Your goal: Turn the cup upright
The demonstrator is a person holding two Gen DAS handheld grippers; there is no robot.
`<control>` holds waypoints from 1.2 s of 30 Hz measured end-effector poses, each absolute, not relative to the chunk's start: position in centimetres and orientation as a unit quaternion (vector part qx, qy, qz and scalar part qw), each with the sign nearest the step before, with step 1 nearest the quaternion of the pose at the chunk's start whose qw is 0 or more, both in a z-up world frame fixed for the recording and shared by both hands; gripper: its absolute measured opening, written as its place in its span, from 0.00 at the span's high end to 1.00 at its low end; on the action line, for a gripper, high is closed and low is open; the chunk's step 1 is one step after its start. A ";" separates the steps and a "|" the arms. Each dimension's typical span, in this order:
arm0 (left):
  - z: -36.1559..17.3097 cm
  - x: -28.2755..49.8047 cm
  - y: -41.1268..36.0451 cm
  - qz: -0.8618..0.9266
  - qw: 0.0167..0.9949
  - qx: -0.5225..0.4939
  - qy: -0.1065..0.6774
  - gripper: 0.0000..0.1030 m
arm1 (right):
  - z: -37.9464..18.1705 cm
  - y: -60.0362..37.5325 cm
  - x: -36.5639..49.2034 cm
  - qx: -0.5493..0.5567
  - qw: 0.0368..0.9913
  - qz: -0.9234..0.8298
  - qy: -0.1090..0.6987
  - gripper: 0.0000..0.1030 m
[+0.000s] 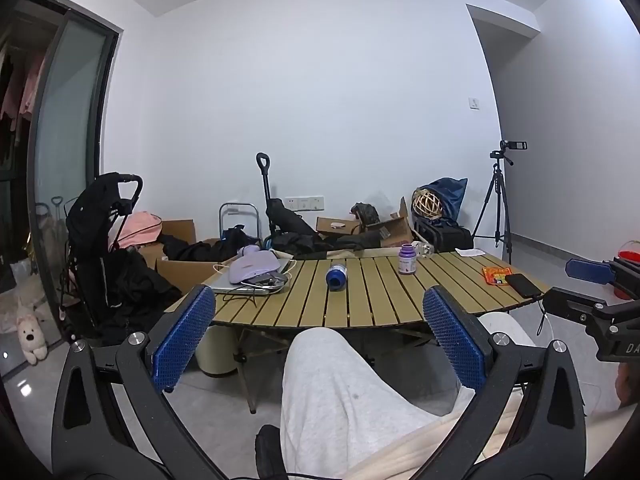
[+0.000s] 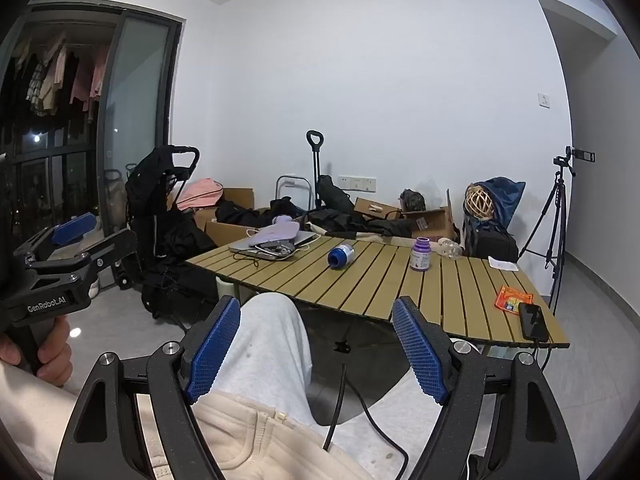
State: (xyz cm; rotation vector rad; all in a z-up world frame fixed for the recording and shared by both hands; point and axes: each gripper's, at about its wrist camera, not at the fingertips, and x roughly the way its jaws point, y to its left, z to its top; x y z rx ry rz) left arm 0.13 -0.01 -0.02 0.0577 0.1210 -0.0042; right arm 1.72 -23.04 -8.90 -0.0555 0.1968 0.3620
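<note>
A blue cup (image 1: 336, 275) lies on its side near the middle of the slatted wooden table (image 1: 360, 304), its blue end towards me; it also shows in the right wrist view (image 2: 341, 256). My left gripper (image 1: 320, 316) is open and empty, held above my lap short of the table's near edge. My right gripper (image 2: 318, 328) is open and empty, also above my lap, well short of the cup. The right gripper shows at the right edge of the left view (image 1: 576, 288), and the left gripper at the left of the right view (image 2: 80, 236).
On the table (image 2: 400, 284): a purple bottle (image 1: 407, 259), a clear bottle (image 1: 425, 249), a laptop with a lilac pouch (image 1: 256, 270), an orange packet (image 1: 496, 275) and a phone (image 1: 522, 285). Boxes, bags, a stroller (image 1: 104, 248) and a tripod (image 1: 498, 200) stand behind.
</note>
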 end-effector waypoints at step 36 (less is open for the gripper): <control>0.2 0.1 0.2 -0.003 0.998 0.030 0.057 0.00 | -9.0 -23.0 1.8 -0.025 0.978 0.179 0.099 0.19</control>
